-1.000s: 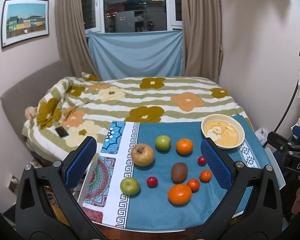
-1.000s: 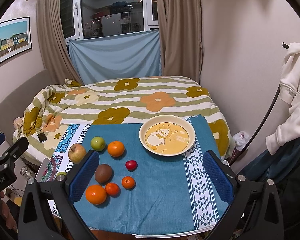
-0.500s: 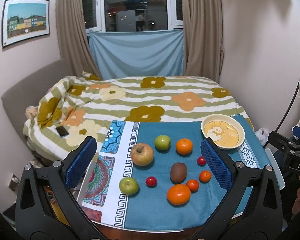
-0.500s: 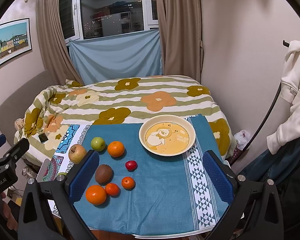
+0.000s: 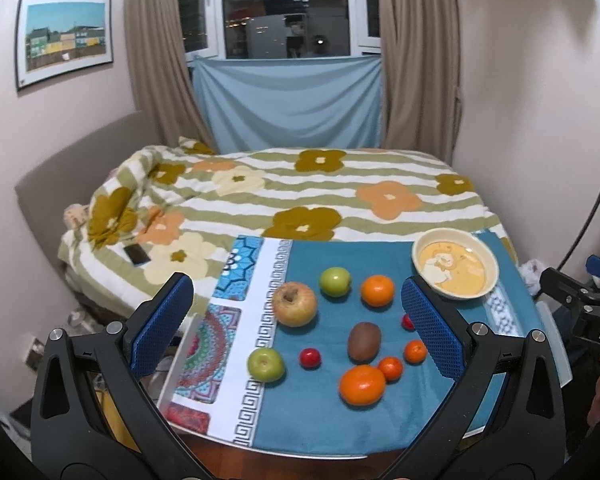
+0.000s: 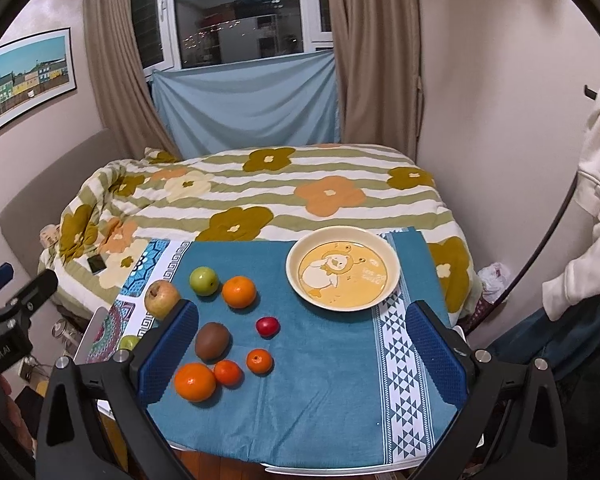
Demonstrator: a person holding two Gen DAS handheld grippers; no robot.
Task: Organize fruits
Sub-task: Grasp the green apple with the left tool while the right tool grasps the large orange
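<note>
Fruits lie loose on my teal cloth [image 6: 332, 380]: oranges, kiwi [image 6: 212, 341], apples; both hand-held grippers, left [image 5: 298, 330] and right [image 6: 302, 352], gape empty.

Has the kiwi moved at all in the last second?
No. The kiwi lies in the same spot relative to the plate; only the camera view has shifted slightly.

Fruits [image 6: 239, 291] beside bowl [image 6: 342, 267] (blue cloth [image 6: 332, 376])
</note>
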